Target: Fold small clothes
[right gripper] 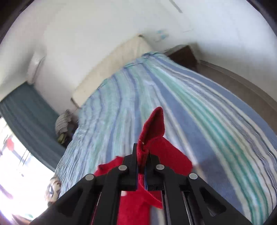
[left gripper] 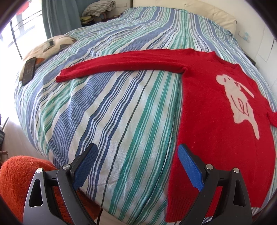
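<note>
A red sweater (left gripper: 213,110) with a white rabbit figure lies flat on the striped bedspread (left gripper: 110,107), its left sleeve (left gripper: 121,64) stretched out to the left. My left gripper (left gripper: 136,166) is open and empty above the bed's near edge, its right finger over the sweater's hem. My right gripper (right gripper: 142,152) is shut on a red sleeve end (right gripper: 154,124) of the sweater and holds it raised above the bedspread (right gripper: 199,107). The right wrist view is blurred.
A patterned cushion (left gripper: 52,46) with a dark phone (left gripper: 29,70) lies at the bed's far left. An orange fluffy item (left gripper: 19,181) sits at the near left. A cream headboard (left gripper: 199,12) and white walls stand behind. A window is at the left.
</note>
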Demonstrator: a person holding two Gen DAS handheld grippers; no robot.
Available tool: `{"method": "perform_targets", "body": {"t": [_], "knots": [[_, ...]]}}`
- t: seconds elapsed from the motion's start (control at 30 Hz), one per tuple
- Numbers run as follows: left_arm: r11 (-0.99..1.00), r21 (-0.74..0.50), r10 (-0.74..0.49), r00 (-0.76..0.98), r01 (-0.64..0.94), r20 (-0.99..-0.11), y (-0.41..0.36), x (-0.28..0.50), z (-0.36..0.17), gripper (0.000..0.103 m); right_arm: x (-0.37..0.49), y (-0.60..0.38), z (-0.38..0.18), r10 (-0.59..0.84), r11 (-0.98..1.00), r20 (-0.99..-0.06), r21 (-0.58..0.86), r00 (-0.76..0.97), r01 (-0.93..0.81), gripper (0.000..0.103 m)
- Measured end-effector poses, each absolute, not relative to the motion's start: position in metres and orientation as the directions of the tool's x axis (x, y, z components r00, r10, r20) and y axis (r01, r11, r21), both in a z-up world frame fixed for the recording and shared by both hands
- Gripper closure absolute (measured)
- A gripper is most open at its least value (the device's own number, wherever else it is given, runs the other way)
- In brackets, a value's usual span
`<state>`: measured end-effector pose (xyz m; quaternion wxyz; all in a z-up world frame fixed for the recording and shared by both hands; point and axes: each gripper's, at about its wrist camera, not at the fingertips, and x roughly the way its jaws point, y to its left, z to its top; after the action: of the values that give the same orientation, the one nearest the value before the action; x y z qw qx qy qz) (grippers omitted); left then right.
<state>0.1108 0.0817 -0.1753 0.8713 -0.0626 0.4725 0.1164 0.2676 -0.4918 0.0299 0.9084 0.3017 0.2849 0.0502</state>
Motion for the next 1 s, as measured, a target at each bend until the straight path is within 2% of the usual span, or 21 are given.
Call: {"method": "perform_targets", "body": {"t": [0.1, 0.23, 0.27, 0.3, 0.33, 0.37, 0.43, 0.47, 0.63, 0.73, 0.8, 0.83, 0.87, 0.93, 1.0], "knots": [[0.965, -0.001, 0.143, 0.534, -0.261, -0.833, 0.083, 0.110, -0.172, 0.008, 0.312, -0.404, 0.050, 0.389, 0.841, -0.502, 0.535, 0.772, -0.076, 0.098], [0.963, -0.011, 0.139, 0.529, -0.269, -0.837, 0.089, 0.108, -0.172, 0.008, 0.357, -0.305, 0.025, 0.496, 0.844, -0.583, 0.498, 0.643, -0.200, 0.094], [0.962, -0.014, 0.137, 0.528, -0.273, -0.838, 0.091, 0.107, -0.172, 0.008, 0.366, -0.288, 0.011, 0.537, 0.826, -0.611, 0.521, 0.582, -0.216, 0.077], [0.960, -0.020, 0.136, 0.528, -0.279, -0.838, 0.093, 0.107, -0.172, 0.008, 0.373, -0.275, -0.004, 0.563, 0.812, -0.636, 0.544, 0.528, -0.211, 0.053], [0.958, -0.026, 0.135, 0.528, -0.285, -0.839, 0.094, 0.107, -0.171, 0.008, 0.376, -0.267, -0.014, 0.595, 0.790, -0.636, 0.575, 0.492, -0.212, 0.046], [0.956, -0.033, 0.131, 0.528, -0.290, -0.839, 0.096, 0.107, -0.171, 0.008, 0.378, -0.265, -0.020, 0.631, 0.761, -0.616, 0.609, 0.472, -0.222, 0.043], [0.954, -0.052, 0.119, 0.529, -0.297, -0.840, 0.099, 0.107, -0.171, 0.008, 0.376, -0.272, -0.027, 0.663, 0.728, -0.584, 0.648, 0.469, -0.222, 0.042], [0.953, -0.059, 0.113, 0.530, -0.298, -0.840, 0.100, 0.107, -0.171, 0.008, 0.375, -0.279, -0.030, 0.665, 0.722, -0.579, 0.660, 0.472, -0.209, 0.038], [0.955, -0.063, 0.103, 0.521, -0.291, -0.848, 0.096, 0.110, -0.173, 0.008, 0.368, -0.324, -0.069, 0.613, 0.734, -0.626, 0.677, 0.481, -0.054, 0.036], [0.958, -0.045, 0.113, 0.515, -0.284, -0.850, 0.092, 0.110, -0.175, 0.008, 0.357, -0.354, -0.121, 0.559, 0.749, -0.702, 0.656, 0.441, 0.093, 0.036], [0.959, -0.033, 0.121, 0.513, -0.281, -0.850, 0.091, 0.110, -0.176, 0.008, 0.344, -0.371, -0.156, 0.464, 0.803, -0.790, 0.566, 0.400, 0.186, 0.036], [0.959, -0.028, 0.125, 0.511, -0.281, -0.850, 0.090, 0.109, -0.177, 0.008, 0.335, -0.379, -0.167, 0.442, 0.812, -0.799, 0.549, 0.407, 0.196, 0.038], [0.959, -0.024, 0.128, 0.510, -0.282, -0.851, 0.090, 0.109, -0.177, 0.008, 0.326, -0.386, -0.169, 0.459, 0.798, -0.771, 0.576, 0.441, 0.176, 0.043], [0.958, -0.028, 0.126, 0.512, -0.284, -0.850, 0.091, 0.108, -0.177, 0.008, 0.304, -0.396, -0.159, 0.460, 0.794, -0.729, 0.593, 0.506, 0.132, 0.042], [0.958, -0.041, 0.117, 0.517, -0.285, -0.848, 0.093, 0.108, -0.175, 0.008, 0.277, -0.402, -0.143, 0.443, 0.813, -0.709, 0.576, 0.549, 0.087, 0.036]]}}
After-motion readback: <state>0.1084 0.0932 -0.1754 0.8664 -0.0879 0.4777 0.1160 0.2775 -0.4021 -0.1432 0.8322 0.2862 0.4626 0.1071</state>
